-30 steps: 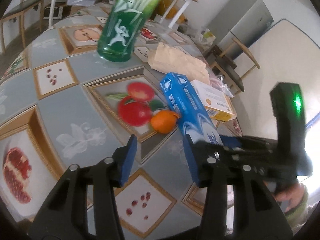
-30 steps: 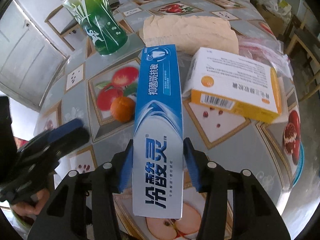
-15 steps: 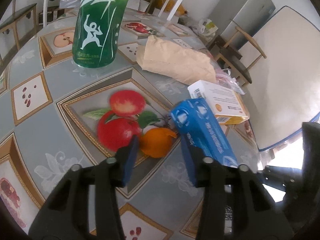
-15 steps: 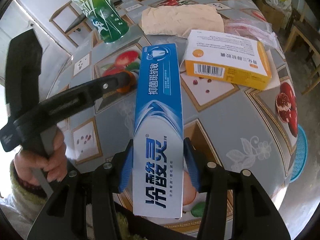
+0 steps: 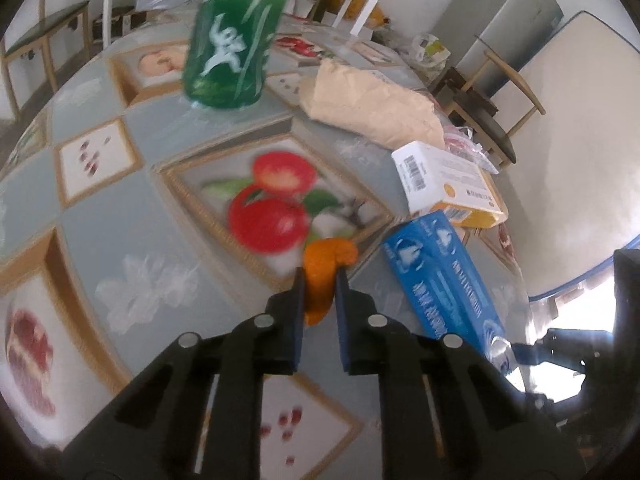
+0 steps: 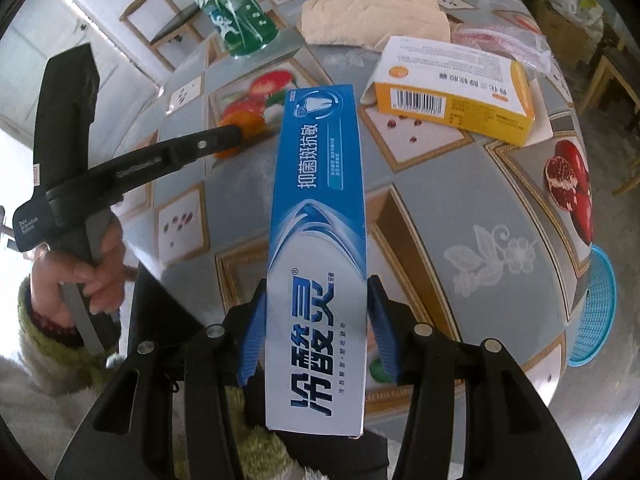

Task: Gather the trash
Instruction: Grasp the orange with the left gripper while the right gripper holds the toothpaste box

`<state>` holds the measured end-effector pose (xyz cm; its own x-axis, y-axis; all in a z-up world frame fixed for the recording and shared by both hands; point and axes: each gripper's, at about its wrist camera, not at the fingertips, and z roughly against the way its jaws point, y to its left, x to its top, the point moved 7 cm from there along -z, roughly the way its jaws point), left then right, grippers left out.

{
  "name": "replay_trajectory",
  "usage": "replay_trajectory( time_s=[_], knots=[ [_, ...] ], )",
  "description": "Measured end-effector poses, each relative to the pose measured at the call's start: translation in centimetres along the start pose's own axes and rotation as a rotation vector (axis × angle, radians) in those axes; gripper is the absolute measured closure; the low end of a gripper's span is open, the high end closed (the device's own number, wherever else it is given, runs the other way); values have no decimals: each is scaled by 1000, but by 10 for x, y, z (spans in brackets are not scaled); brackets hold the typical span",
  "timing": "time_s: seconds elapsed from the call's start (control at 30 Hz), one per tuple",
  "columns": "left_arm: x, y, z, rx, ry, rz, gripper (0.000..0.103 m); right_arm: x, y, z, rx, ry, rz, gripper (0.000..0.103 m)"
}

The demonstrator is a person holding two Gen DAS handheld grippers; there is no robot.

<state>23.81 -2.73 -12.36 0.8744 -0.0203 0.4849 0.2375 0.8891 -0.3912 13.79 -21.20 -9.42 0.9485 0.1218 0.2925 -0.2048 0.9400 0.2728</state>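
Note:
My left gripper is shut on an orange peel, squeezed between its blue pads just above the fruit-patterned tablecloth. My right gripper is shut on a long blue and white toothpaste box and holds it above the table's near edge. That box also shows in the left wrist view. The left gripper with the orange peel shows in the right wrist view.
On the table are a green bottle, a brown paper bag, a white and yellow medicine box and a clear plastic wrapper. A blue basket stands on the floor beyond the table's right edge.
My left gripper moved forward to the orange peel and closed on it. My right gripper drew back toward the table edge with the toothpaste box still in it.

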Motion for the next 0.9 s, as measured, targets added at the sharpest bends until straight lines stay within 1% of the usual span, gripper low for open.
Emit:
replay_trajectory(
  time_s=[0.07, 0.13, 0.27, 0.33, 0.43, 0.63, 0.67, 0.73, 0.8, 0.9],
  knots=[
    [-7, 4, 5, -2, 1, 19, 91, 1, -1, 0, 9, 0, -7, 54],
    [-14, 6, 10, 0, 0, 31, 91, 5, -3, 1, 16, -8, -27, 44],
    [-20, 6, 13, 5, -2, 36, 91, 20, -2, -2, 13, -33, -35, 40],
    [-20, 5, 14, 7, -2, 34, 91, 26, -1, -5, -3, -40, -30, 40],
    [-19, 5, 14, 7, -2, 35, 91, 33, 3, -10, -51, -50, -7, 40],
    [-19, 5, 15, 4, -4, 40, 91, 33, 7, -17, -102, -48, 20, 41],
    [-19, 5, 15, 3, -6, 43, 91, 32, 7, -17, -105, -46, 23, 42],
    [-20, 5, 16, 3, -9, 46, 91, 31, 7, -18, -109, -42, 22, 48],
    [-20, 5, 15, 2, -11, 48, 91, 31, 6, -20, -115, -35, 18, 50],
    [-20, 5, 15, -1, -10, 52, 91, 30, 6, -20, -118, -30, 16, 51]
  ],
)
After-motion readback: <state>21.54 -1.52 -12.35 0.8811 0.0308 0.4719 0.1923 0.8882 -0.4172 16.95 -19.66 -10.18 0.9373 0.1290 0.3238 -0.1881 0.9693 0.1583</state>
